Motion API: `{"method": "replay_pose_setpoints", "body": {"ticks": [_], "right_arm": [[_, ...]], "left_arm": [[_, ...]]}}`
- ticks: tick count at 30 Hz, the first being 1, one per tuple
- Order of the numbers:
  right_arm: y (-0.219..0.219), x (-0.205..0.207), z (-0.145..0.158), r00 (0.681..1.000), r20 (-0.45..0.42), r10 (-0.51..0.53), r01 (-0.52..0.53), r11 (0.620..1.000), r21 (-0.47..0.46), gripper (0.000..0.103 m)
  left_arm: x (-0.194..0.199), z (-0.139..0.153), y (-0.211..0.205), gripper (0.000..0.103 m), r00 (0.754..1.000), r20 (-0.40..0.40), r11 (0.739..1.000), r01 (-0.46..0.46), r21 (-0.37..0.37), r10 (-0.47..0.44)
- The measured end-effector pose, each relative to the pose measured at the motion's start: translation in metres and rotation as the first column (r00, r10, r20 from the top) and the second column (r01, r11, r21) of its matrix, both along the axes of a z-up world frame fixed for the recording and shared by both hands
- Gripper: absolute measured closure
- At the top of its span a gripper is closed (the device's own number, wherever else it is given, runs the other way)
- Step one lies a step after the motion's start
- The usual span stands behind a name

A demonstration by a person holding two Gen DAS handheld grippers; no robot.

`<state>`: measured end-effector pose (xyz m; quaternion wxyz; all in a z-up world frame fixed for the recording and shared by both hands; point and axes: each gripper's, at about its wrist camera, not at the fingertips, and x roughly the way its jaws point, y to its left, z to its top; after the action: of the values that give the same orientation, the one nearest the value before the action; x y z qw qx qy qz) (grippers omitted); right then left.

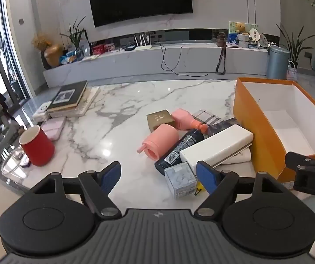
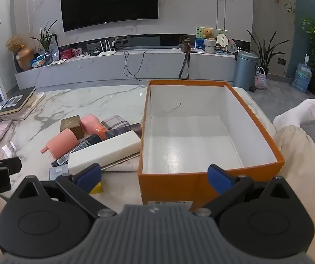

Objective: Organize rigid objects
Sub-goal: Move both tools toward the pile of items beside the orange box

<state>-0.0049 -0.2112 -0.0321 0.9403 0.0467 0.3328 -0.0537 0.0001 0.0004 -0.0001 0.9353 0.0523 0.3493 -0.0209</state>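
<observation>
An orange box with a white inside stands open on the marble table; it also shows in the left wrist view. Left of it lies a pile: a long white box, a dark spray can, a pink cup on its side, a pink bottle, a small gold box, a clear cube box and checked cloth. My left gripper is open, above the table just short of the cube box. My right gripper is open before the orange box's near wall.
A red cup and a clear glass stand at the table's left. Stacked books and a pink case lie at the far left. A person's leg in a white sock is at the right.
</observation>
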Motion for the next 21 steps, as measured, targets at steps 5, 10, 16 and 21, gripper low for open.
{"method": "replay_pose_setpoints", "body": {"ticks": [5, 10, 16, 21], "right_arm": [[0.0, -0.001, 0.0, 1.0, 0.004, -0.005, 0.005, 1.0, 0.0, 0.002], [0.002, -0.001, 0.002, 1.0, 0.008, -0.005, 0.005, 1.0, 0.002, 0.002], [0.006, 0.002, 0.002, 1.0, 0.015, -0.003, 0.003, 1.0, 0.001, 0.002], [0.003, -0.009, 0.007, 1.0, 0.023, 0.01, -0.01, 1.0, -0.005, 0.002]], "left_arm": [[-0.003, -0.001, 0.001, 0.019, 0.999, 0.014, 0.999, 0.037, 0.015, -0.037], [-0.006, -0.002, -0.008, 0.019, 0.999, 0.002, 0.997, 0.052, 0.053, -0.052], [-0.006, -0.004, -0.007, 0.019, 0.999, -0.009, 0.997, 0.053, 0.054, -0.052], [-0.008, -0.005, -0.008, 0.019, 0.998, -0.006, 0.996, 0.059, 0.063, -0.058]]}}
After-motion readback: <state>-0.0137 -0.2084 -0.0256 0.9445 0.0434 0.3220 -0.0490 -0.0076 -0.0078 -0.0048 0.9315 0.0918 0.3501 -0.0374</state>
